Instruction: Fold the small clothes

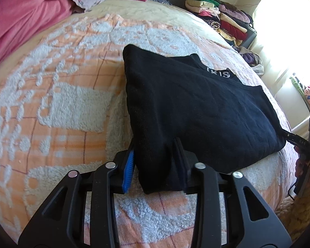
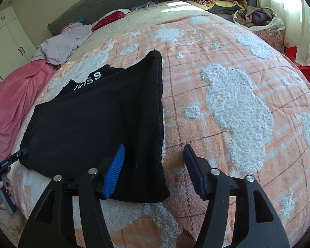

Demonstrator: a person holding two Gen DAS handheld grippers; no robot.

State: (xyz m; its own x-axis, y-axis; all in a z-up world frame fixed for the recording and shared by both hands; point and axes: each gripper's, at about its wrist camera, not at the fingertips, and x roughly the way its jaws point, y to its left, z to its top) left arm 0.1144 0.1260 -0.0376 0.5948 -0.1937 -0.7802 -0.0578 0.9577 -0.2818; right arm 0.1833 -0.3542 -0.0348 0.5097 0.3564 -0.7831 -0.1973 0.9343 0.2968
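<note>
A black garment (image 1: 192, 111), already partly folded with a strip of white lettering (image 1: 224, 74) showing near its far edge, lies across the middle of an orange-and-white fleece bedspread (image 1: 57, 95). At the bottom centre of the left wrist view, the left gripper (image 1: 155, 165) has its fingers drawn in around the garment's near corner, though dark cloth against dark fingers leaves it unclear whether the pinch is firm. In the right wrist view the right gripper (image 2: 154, 169) stands wide apart at the lower centre, straddling the other near corner (image 2: 155, 194) without clamping it. The knit looks soft, limp and light, likely to sag and slide on itself when lifted; the sturdier seamed edges and corners appear the best places to take hold. Stacked clothes (image 1: 221, 18) sit at the upper right.
</note>
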